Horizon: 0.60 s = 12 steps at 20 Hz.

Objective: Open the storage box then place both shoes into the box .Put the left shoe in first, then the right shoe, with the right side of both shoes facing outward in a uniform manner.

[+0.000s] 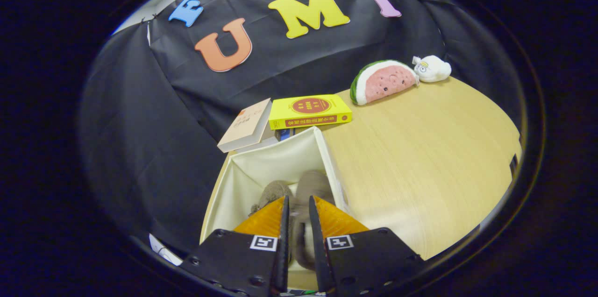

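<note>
I am holding the gripper point(297, 203) over the open storage box point(243, 180), its fingers drawn narrow and pinching a grey shoe point(312, 187) between them, down inside the box. A second grey shoe point(274, 192) is lying in the box just beside it. Beyond the box, a tan book point(245, 125) and a yellow book point(309, 111) are resting on the wooden table point(420, 157); farther back, a watermelon plush point(384, 81) and a white plush point(432, 68) are sitting.
</note>
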{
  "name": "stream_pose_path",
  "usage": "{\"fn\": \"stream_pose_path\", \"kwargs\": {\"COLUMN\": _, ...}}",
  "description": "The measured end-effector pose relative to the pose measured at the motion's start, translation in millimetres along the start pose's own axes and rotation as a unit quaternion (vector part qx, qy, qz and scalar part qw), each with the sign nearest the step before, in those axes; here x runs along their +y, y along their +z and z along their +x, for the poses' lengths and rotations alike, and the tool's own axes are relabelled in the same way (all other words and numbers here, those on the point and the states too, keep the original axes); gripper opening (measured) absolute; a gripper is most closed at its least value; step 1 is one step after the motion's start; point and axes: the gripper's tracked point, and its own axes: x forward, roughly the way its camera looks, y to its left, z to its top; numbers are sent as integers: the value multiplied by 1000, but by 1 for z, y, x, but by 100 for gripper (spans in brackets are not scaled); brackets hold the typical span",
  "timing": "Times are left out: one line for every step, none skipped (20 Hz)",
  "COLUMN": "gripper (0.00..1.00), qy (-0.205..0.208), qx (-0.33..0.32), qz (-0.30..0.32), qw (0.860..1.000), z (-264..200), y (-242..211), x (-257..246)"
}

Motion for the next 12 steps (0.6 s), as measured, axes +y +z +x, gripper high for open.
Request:
{"fn": "stream_pose_path", "kwargs": {"gripper": 28, "qy": 3, "qx": -2, "qz": -9, "qw": 1000, "z": 0, "y": -1, "x": 2}}
{"fn": "stream_pose_path", "kwargs": {"gripper": 32, "qy": 10, "qx": -6, "qz": -18, "qw": 1000, "z": -3, "y": -1, "x": 2}}
{"fn": "stream_pose_path", "kwargs": {"gripper": 36, "qy": 17, "qx": -15, "qz": -27, "qw": 999, "z": -6, "y": 1, "x": 5}}
{"fn": "stream_pose_path", "kwargs": {"gripper": 46, "qy": 21, "qx": -28, "qz": -40, "qw": 999, "z": -10, "y": 5, "x": 6}}
{"fn": "stream_pose_path", "kwargs": {"gripper": 56, "qy": 24, "qx": -38, "qz": -54, "qw": 998, "z": -14, "y": 9, "x": 7}}
{"fn": "stream_pose_path", "kwargs": {"gripper": 66, "qy": 27, "qx": -49, "qz": -70, "qw": 996, "z": -18, "y": 14, "x": 9}}
{"fn": "stream_pose_path", "kwargs": {"gripper": 75, "qy": 31, "qx": -63, "qz": -85, "qw": 994, "z": -23, "y": 19, "x": 11}}
{"fn": "stream_pose_path", "kwargs": {"gripper": 85, "qy": 37, "qx": -79, "qz": -101, "qw": 991, "z": -30, "y": 26, "x": 14}}
{"fn": "stream_pose_path", "kwargs": {"gripper": 86, "qy": 40, "qx": -96, "qz": -117, "qw": 988, "z": -37, "y": 34, "x": 15}}
{"fn": "stream_pose_path", "kwargs": {"gripper": 89, "qy": 43, "qx": -112, "qz": -130, "qw": 984, "z": -44, "y": 41, "x": 14}}
{"fn": "stream_pose_path", "kwargs": {"gripper": 92, "qy": 43, "qx": -125, "qz": -142, "qw": 981, "z": -51, "y": 47, "x": 12}}
{"fn": "stream_pose_path", "kwargs": {"gripper": 92, "qy": 40, "qx": -138, "qz": -150, "qw": 978, "z": -59, "y": 53, "x": 6}}
